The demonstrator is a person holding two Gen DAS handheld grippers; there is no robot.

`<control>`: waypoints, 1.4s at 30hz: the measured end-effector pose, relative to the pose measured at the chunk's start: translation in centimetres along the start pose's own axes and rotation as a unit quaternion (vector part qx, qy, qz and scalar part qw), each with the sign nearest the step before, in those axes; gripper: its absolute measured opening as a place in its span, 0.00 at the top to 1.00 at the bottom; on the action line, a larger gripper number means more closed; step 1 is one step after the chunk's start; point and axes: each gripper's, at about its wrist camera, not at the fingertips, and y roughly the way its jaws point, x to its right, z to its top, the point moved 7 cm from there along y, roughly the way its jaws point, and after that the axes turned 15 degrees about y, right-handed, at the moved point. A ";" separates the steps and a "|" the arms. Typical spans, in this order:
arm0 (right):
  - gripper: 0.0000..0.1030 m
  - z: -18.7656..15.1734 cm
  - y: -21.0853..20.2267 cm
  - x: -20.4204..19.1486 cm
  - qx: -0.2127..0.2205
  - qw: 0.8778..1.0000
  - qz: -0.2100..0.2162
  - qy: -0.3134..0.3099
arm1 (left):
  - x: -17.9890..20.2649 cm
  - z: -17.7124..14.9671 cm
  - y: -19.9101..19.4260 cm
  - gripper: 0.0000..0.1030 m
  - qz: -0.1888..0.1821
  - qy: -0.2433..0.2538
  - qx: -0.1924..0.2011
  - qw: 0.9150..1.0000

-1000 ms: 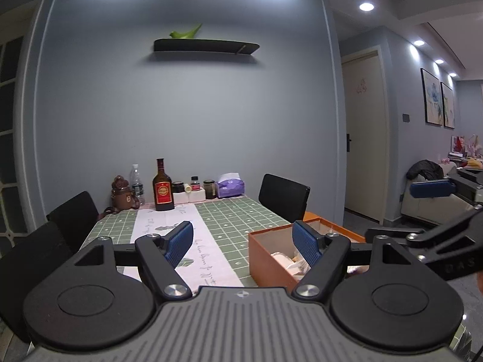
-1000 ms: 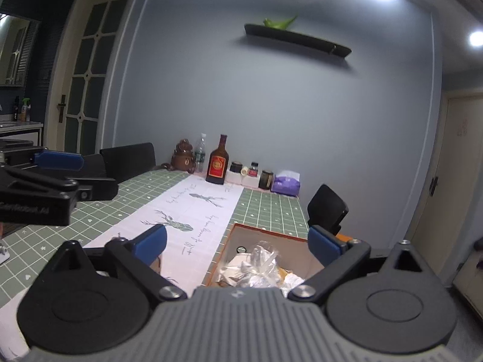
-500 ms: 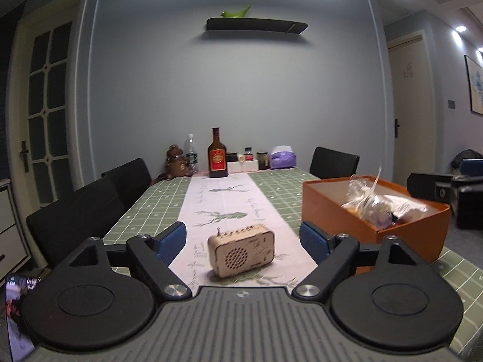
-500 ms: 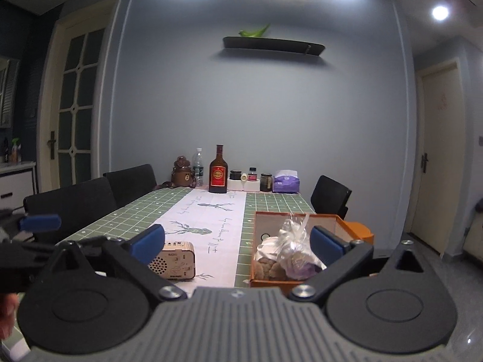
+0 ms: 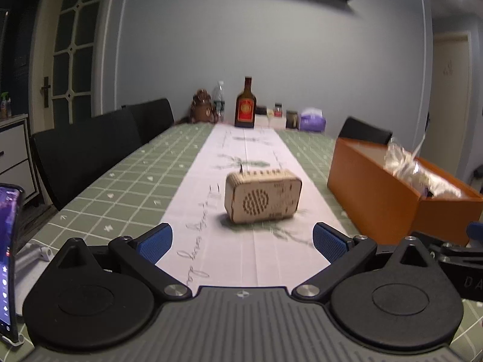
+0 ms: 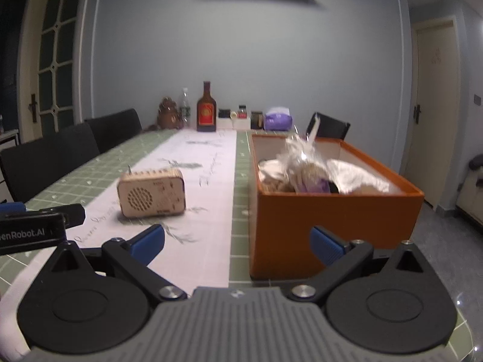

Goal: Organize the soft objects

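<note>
Both the left gripper (image 5: 241, 239) and right gripper (image 6: 237, 241) hang empty, jaws wide apart, the left's having just been opening, near the open orange rectangular box (image 6: 332, 217) of crinkled clear plastic bags (image 6: 302, 163).

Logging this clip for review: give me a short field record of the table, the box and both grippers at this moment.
table: green checked cloth with white runner
box: orange box, open top, clear plastic bags inside
runner item: wooden radio, upright, left of the box
left gripper: open, empty, jaws just opening
right gripper: open, empty
far end: bottle, jars
</note>
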 end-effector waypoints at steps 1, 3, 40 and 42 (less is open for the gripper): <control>0.03 -0.2 0.3 0.3 -0.004 1.000 -0.002 0.004 | 0.3 -0.3 0.4 0.00 -0.001 0.008 -0.009 1.000; 0.03 -0.3 0.9 0.7 -0.008 1.000 -0.004 0.013 | 1.0 -0.7 1.0 0.00 -0.006 0.017 -0.020 1.000; 0.03 -0.7 1.6 2.1 -0.023 0.999 -0.001 0.034 | 3.2 -0.2 1.5 0.00 -0.020 0.030 -0.040 0.999; 0.03 -0.7 1.5 2.2 -0.023 0.999 -0.001 0.035 | 3.2 -0.1 1.5 0.00 -0.020 0.030 -0.040 0.999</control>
